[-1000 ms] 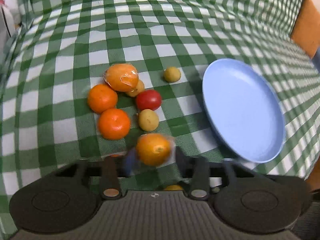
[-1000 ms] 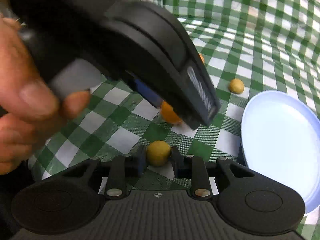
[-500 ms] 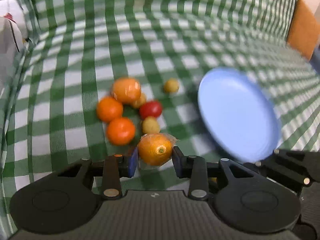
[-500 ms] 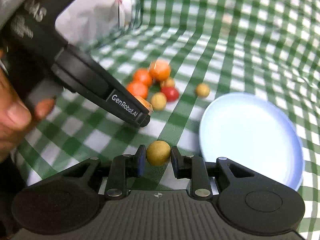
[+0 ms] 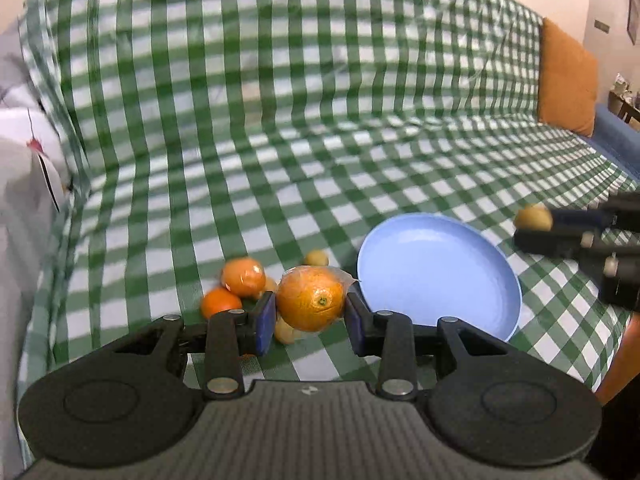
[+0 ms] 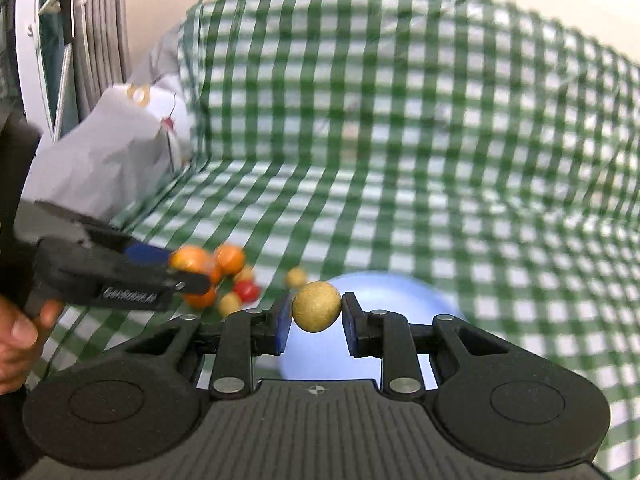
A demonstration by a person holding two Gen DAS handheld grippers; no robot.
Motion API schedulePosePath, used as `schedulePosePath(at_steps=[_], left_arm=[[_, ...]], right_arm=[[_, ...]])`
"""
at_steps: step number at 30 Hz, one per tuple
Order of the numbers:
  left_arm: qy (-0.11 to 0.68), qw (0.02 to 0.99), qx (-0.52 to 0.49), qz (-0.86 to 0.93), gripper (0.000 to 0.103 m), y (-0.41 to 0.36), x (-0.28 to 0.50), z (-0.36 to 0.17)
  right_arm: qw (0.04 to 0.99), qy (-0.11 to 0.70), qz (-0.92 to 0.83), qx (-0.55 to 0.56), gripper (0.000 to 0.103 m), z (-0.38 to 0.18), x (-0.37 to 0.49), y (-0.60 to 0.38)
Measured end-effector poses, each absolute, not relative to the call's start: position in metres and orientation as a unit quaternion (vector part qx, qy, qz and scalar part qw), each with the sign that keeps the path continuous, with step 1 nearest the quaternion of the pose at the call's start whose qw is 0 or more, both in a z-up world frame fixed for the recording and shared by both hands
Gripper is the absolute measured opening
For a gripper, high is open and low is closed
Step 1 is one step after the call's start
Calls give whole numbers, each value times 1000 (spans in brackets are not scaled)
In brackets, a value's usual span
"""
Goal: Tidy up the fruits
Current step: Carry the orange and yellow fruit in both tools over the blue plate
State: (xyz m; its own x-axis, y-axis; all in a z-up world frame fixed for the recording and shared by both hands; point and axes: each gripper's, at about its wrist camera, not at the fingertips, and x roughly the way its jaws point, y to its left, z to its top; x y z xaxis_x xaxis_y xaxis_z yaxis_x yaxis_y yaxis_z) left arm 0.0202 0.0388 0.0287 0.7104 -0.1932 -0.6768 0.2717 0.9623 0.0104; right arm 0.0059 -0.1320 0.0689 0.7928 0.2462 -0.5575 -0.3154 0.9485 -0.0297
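My left gripper [image 5: 311, 316] is shut on a plastic-wrapped orange [image 5: 311, 298], held above the green checked cloth just left of the blue plate [image 5: 440, 276]. The right gripper [image 6: 316, 322] is shut on a small round yellow-brown fruit [image 6: 317, 306], lifted in front of the blurred blue plate [image 6: 384, 292]. In the left wrist view that gripper [image 5: 532, 226] with its yellow fruit [image 5: 533, 218] hovers beyond the plate's right rim. On the cloth lie two oranges [image 5: 243, 277], a lone yellow fruit [image 5: 316, 258] and, in the right wrist view, a red fruit [image 6: 246, 290].
The checked cloth [image 5: 280, 140] covers a sofa seat and backrest. An orange cushion [image 5: 566, 80] stands at the far right, white printed fabric [image 5: 24, 168] at the left. A hand [image 6: 16, 336] grips the left tool.
Both grippers have risen from the cloth with their fruits held. The fruit pile and plate now look smaller and lower, and the sofa backrest has come into view. The right gripper moved right of the plate.
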Motion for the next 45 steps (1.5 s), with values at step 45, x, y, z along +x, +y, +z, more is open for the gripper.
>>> schedulePosePath(at_steps=[45], left_arm=[[340,919,47,-195,41,-54,51,11]], right_arm=[[937,347,-21,43,28,15,90,-205]])
